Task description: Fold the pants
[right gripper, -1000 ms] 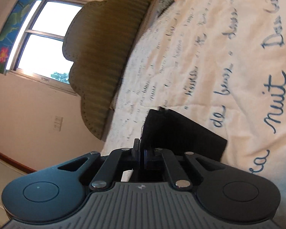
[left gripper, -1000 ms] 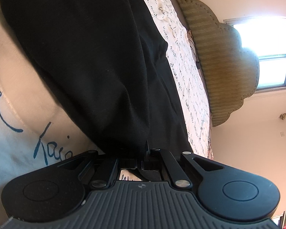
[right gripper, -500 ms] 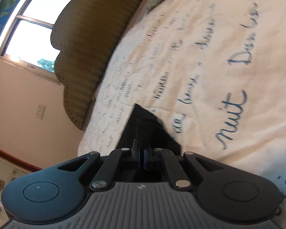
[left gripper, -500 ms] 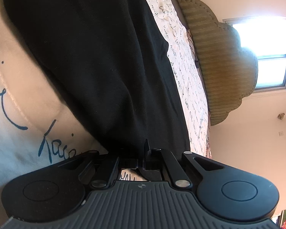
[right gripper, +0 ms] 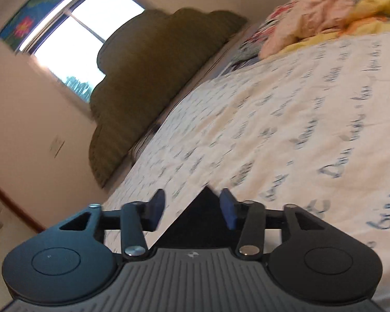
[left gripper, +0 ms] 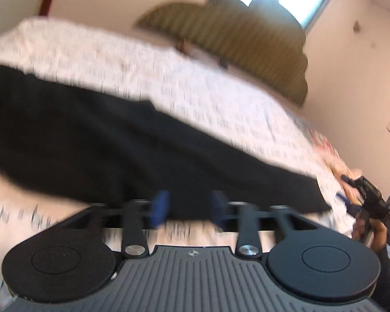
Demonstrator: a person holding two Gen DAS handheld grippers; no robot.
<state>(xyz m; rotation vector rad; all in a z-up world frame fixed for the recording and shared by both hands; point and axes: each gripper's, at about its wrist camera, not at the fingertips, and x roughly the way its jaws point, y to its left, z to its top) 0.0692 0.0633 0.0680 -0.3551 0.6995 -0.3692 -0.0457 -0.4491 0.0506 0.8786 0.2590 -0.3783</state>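
Black fabric pants (left gripper: 132, 150) lie as a long flat band across the cream script-printed bedspread (left gripper: 195, 96). Left gripper (left gripper: 188, 209) and right gripper (right gripper: 192, 209) are both spread, grasping nothing. One fold looks laid; further folds probably remain.

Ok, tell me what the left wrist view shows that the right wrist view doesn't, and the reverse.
Only the left wrist view shows the black pants spread long across the bed, and the other gripper at its far right edge. Only the right wrist view shows the crumpled colourful bedding near the headboard, and just one pointed corner of the pants between the fingers of the right gripper. Both show the script-printed sheet, the olive headboard, the window, and open jaws; the left gripper grips nothing.
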